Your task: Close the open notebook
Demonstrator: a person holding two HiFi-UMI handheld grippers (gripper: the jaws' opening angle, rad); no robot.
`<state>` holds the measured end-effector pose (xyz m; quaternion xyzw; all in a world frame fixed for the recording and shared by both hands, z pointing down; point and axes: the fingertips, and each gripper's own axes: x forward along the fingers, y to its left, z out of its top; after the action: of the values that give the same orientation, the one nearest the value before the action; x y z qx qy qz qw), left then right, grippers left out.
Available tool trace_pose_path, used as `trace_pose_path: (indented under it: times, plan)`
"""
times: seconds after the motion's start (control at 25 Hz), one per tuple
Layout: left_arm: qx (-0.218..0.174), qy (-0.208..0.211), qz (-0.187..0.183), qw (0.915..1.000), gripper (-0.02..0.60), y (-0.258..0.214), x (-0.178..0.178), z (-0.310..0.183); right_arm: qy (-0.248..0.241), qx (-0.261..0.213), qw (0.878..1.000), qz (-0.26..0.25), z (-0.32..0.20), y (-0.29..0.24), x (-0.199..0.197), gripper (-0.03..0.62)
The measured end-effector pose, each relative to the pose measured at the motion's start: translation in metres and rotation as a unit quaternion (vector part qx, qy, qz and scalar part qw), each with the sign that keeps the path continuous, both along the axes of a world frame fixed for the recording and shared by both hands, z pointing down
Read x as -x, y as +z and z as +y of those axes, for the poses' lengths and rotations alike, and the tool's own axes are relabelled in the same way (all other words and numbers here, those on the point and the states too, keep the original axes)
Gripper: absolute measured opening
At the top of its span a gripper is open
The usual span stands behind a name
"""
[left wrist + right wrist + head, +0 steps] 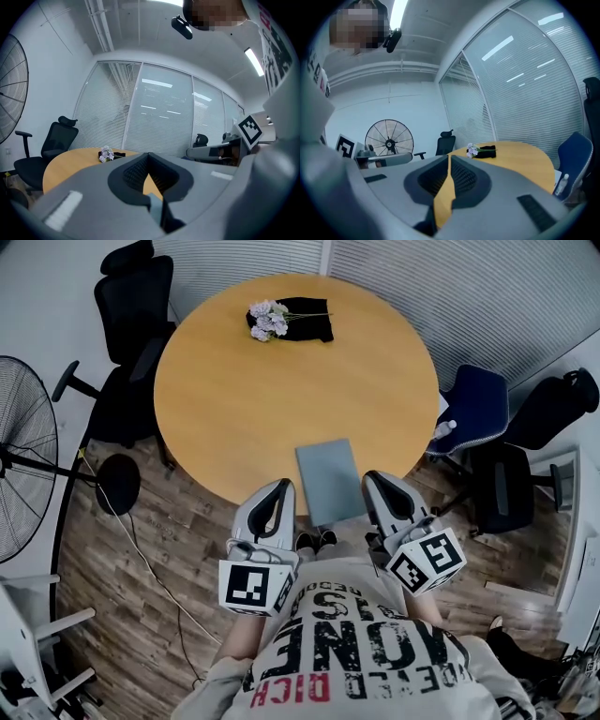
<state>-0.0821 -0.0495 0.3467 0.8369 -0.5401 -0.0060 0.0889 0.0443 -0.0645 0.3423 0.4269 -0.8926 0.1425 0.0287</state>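
In the head view we hold our left gripper (283, 486) and right gripper (373, 478) at the near edge of the round table (234, 399). The notebook (328, 479) lies shut and flat between them. In the left gripper view our jaws are clenched together on nothing, with the flowers (106, 154) far across the table. In the right gripper view our jaws are likewise pressed together and empty, with a fan (389, 138) beyond.

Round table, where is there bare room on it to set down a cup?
The table is bare across its whole middle, between the flowers on the black cloth at the far rim and the notebook at the near rim, and out to both sides. Crowded only at the near edge, where the left gripper and right gripper flank the notebook.
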Motion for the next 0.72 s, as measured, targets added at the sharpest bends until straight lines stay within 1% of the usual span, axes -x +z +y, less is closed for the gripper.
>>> trace_pose_path:
  times: [0.4,0.72]
  plan:
    - [-0.006,0.013,0.007,0.9999,0.011,-0.0021,-0.0041,0.0005,0.015,-0.002,1.0,0.001,0.001,-0.0024,-0.0087,0.026]
    - [-0.003,0.015,0.012,0.9998,0.011,-0.001,-0.0072,0.0022,0.001,0.001,1.0,0.011,0.0066,0.0012,-0.0032,0.026]
